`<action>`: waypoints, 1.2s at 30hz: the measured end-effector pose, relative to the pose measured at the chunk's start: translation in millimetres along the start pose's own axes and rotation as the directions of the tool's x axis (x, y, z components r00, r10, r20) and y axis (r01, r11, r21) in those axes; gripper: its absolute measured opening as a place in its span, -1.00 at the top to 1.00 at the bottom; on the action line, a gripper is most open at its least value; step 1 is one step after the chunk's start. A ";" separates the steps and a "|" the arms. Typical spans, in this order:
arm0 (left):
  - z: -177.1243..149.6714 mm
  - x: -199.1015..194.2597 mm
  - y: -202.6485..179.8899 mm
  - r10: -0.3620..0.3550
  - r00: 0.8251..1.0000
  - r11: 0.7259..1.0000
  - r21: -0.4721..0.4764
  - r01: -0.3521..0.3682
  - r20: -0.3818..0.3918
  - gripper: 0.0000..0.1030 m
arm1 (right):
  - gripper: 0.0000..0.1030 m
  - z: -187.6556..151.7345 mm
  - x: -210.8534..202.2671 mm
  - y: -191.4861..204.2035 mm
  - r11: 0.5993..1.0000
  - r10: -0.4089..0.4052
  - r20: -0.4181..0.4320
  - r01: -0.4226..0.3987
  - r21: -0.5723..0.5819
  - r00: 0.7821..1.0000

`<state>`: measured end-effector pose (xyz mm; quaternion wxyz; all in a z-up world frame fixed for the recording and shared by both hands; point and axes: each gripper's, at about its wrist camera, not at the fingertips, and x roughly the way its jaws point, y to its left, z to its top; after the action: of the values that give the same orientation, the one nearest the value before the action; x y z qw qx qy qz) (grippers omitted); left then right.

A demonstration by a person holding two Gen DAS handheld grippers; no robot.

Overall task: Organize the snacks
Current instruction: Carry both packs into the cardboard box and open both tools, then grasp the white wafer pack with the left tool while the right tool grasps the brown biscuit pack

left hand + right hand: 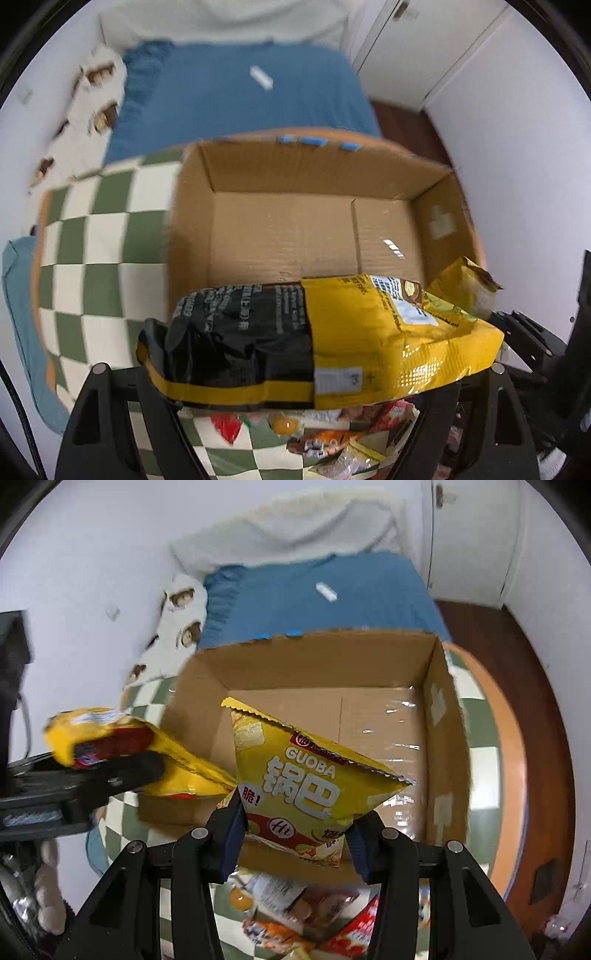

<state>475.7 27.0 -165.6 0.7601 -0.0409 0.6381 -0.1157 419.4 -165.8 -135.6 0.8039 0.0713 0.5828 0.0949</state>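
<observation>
My left gripper [295, 391] clamps the black-yellow bag [317, 339], right gripper [295, 849] the GUOBA bag [306, 790]; both may snag the box [443, 221] rim

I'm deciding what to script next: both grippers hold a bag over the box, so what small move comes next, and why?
Probably lower the right gripper and release the GUOBA bag into the cardboard box: the bag already hangs over the box's bare floor.

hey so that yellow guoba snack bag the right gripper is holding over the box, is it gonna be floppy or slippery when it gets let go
The Guoba bag looks puffed and keeps its shape above the right gripper, so it is probably light and semi-stiff rather than floppy. Its glossy film suggests it could slip. Released over the cardboard box, it would likely drop softly, though the crisps inside may be fragile.
</observation>
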 end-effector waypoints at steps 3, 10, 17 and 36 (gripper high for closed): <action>32.3 43.6 -0.1 0.038 0.997 0.999 -0.011 -0.039 -0.071 -0.63 | 0.01 26.2 47.4 -8.0 1.000 0.008 -0.096 -0.009 -0.016 0.995; 70.2 96.6 4.8 0.042 0.986 0.998 -0.035 -0.049 -0.159 -0.69 | -0.80 64.5 101.4 -31.4 0.997 -0.073 -0.177 0.071 -0.018 0.981; 60.9 84.7 5.4 0.116 0.990 0.993 -0.024 -0.118 -0.076 -0.73 | -0.80 59.9 104.9 -44.6 0.994 -0.106 -0.166 0.110 0.018 0.980; -40.3 -38.1 -10.7 0.162 0.965 0.986 -0.060 -0.152 0.207 -0.73 | -0.80 -13.2 -7.2 -6.9 0.985 -0.173 0.095 0.171 0.032 0.980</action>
<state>428.9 28.8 -134.0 0.8292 -0.0190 0.5574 -0.0360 405.2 -174.2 -134.6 0.8358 0.0348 0.5478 0.0146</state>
